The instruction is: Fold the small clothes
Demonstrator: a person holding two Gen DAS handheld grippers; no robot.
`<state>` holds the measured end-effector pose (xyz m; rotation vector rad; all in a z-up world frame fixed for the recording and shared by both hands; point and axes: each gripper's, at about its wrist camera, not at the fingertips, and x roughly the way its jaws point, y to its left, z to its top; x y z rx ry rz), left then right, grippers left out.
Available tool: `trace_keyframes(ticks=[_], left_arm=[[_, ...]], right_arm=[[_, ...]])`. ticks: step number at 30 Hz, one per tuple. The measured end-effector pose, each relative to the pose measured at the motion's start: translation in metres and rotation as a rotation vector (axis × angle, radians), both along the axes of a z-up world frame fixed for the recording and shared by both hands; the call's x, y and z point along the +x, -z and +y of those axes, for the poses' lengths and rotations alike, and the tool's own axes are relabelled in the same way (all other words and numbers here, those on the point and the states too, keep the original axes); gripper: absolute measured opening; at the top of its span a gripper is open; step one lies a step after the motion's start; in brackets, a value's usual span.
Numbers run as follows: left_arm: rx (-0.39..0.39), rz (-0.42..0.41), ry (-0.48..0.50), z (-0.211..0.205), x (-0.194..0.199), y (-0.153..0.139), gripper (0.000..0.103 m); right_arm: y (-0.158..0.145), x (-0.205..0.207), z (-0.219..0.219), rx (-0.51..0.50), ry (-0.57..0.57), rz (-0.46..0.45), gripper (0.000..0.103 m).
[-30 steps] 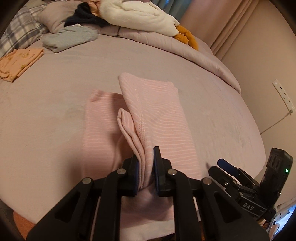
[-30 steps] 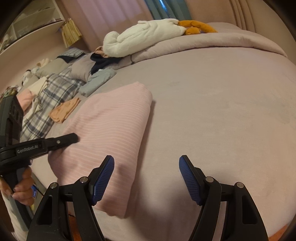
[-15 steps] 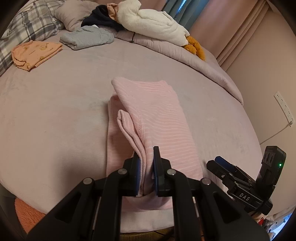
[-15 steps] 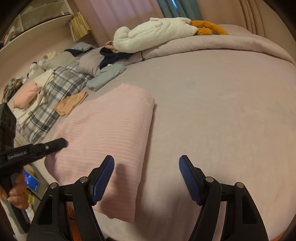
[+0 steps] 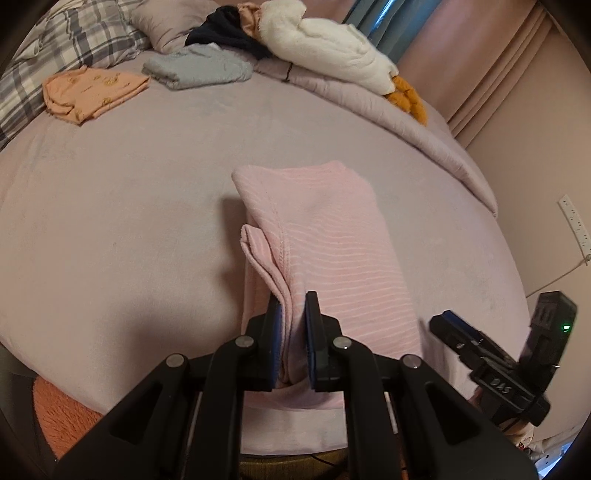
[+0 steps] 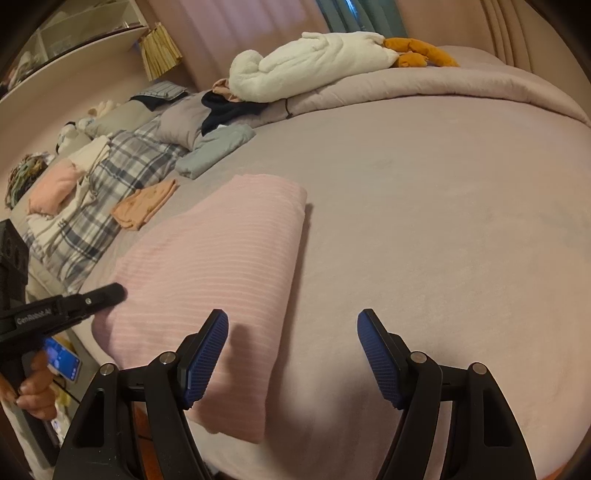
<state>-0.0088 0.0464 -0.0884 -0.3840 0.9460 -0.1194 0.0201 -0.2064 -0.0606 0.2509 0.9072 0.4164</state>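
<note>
Your left gripper [image 5: 294, 325] has its jaws clamped on the near edge of the pale pink striped knit garment [image 5: 332, 251], pinching several layers of fabric together so that a hemmed flap rises from the bed into the blue pads. The rest of that garment lies folded lengthwise on the mauve velvety bedspread [image 5: 129, 221], near the bed's front edge, with its far folded end pointing toward the pillows. Your right gripper [image 6: 293, 354] hangs just above the bedspread with its jaws wide apart and nothing between them; its left pad sits over the garment's right edge, its right pad over bare bedspread. From the right wrist view, the garment [image 6: 221, 266] reads as a long flat rectangle, and your left gripper [image 6: 107, 295] comes in from the left with its tip at the garment's near left corner. From the left wrist view, your right gripper [image 5: 454, 325] shows at the lower right, just beside the garment. Well apart from it, toward the head of the bed, lie a folded orange printed garment [image 5: 92, 92], a folded grey-blue garment [image 5: 199, 70], a dark navy piece of clothing [image 5: 229, 35] and a fluffy white plush blanket [image 5: 325, 51] with a mustard-orange plush item [image 5: 406, 96] touching its end. A grey and white plaid blanket [image 5: 55, 48] covers the far left side of the bed. A white power strip [image 5: 576, 225] is mounted on the wall to the right.
</note>
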Motion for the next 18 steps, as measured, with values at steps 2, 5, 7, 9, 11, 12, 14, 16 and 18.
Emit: trace_keyframes(ticks=[2, 5, 7, 9, 11, 12, 14, 16, 18], left_arm=[[0.006, 0.023, -0.010, 0.002, 0.001, 0.008, 0.011], [-0.010, 0.059, -0.035, 0.008, 0.002, 0.022, 0.012], [-0.019, 0.072, -0.039, 0.011, 0.002, 0.028, 0.012], [-0.020, 0.078, -0.038, 0.011, 0.002, 0.031, 0.012], [-0.018, 0.082, -0.038, 0.011, 0.002, 0.032, 0.013], [-0.015, 0.084, -0.038, 0.011, 0.003, 0.033, 0.013], [-0.010, 0.090, -0.038, 0.010, 0.004, 0.034, 0.013], [-0.006, 0.095, -0.040, 0.010, 0.004, 0.036, 0.015], [-0.005, 0.097, -0.041, 0.010, 0.006, 0.037, 0.016]], right_arm=[[0.001, 0.000, 0.002, -0.002, -0.006, 0.002, 0.073], [0.002, -0.001, 0.004, -0.012, -0.012, 0.004, 0.073], [0.003, -0.001, 0.005, -0.015, -0.014, 0.009, 0.073], [0.004, 0.000, 0.005, -0.016, -0.014, 0.014, 0.073], [0.004, 0.001, 0.005, -0.015, -0.012, 0.016, 0.073], [0.004, 0.001, 0.005, -0.014, -0.011, 0.017, 0.073], [0.005, 0.001, 0.005, -0.012, -0.008, 0.020, 0.073], [0.006, 0.001, 0.005, -0.010, -0.010, 0.022, 0.073], [0.006, 0.000, 0.006, -0.013, -0.013, 0.025, 0.073]])
